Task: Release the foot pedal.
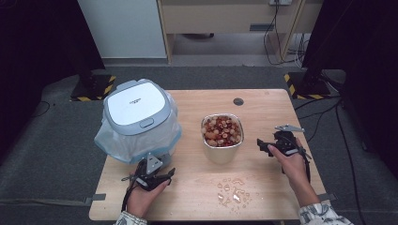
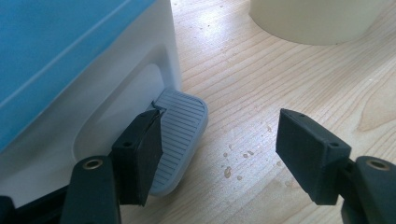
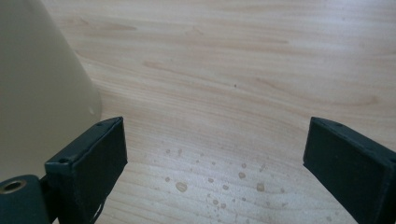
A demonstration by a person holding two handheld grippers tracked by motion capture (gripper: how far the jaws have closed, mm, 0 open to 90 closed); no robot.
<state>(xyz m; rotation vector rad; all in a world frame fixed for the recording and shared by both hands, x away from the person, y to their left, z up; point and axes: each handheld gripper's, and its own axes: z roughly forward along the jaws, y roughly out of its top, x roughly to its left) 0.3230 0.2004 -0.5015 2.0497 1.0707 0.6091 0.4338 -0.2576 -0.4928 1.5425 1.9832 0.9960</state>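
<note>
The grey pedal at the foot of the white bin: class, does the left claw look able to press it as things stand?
Probably yes. The left claw is open right at the pedal, one jaw over its ridged top, and nothing lies between them.

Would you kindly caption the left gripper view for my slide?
Left gripper, jaws open, at the pedal of a white bin on a wet table.

bare wood front right, bin blocks left, bowl centre
</note>
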